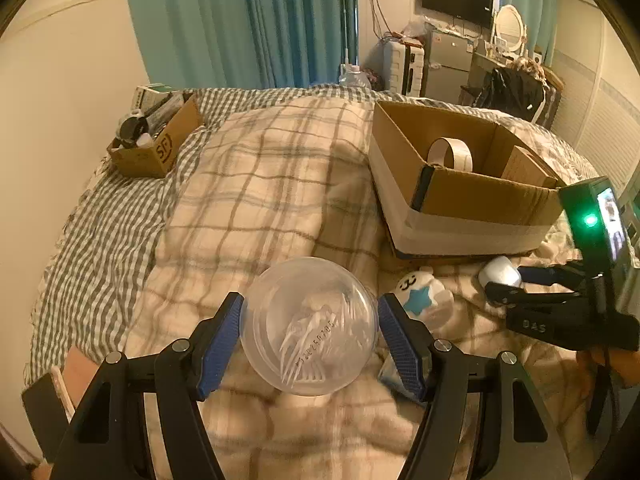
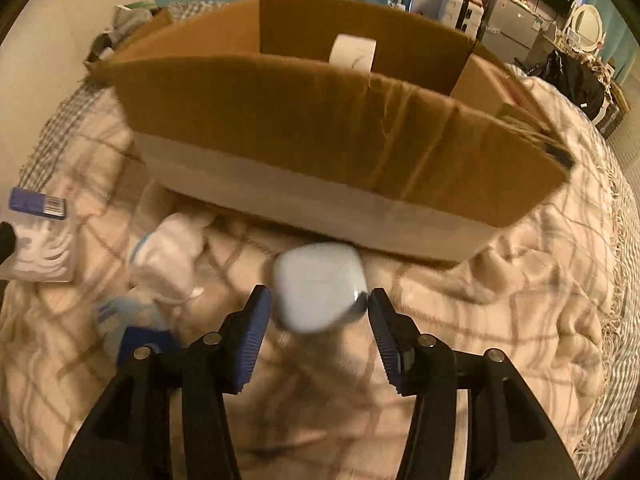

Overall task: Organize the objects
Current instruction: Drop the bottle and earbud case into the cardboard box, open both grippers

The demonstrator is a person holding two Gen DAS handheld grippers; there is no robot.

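My left gripper (image 1: 310, 320) is shut on a clear round plastic container (image 1: 309, 326) with white floss picks inside, held just above the plaid blanket. My right gripper (image 2: 320, 304) is shut on a pale blue rounded earbud case (image 2: 318, 286), held low in front of the big open cardboard box (image 2: 320, 120). The same case (image 1: 500, 273) and right gripper (image 1: 496, 280) show at the right of the left wrist view, in front of the box (image 1: 460, 192). A white tape roll (image 1: 450, 154) stands inside the box.
A small white plush with a blue star (image 1: 424, 294) lies on the blanket next to the box. A packet of floss picks (image 2: 38, 240) and a blue-topped packet (image 2: 132, 328) lie at left. A smaller full cardboard box (image 1: 154, 142) sits at the bed's far left.
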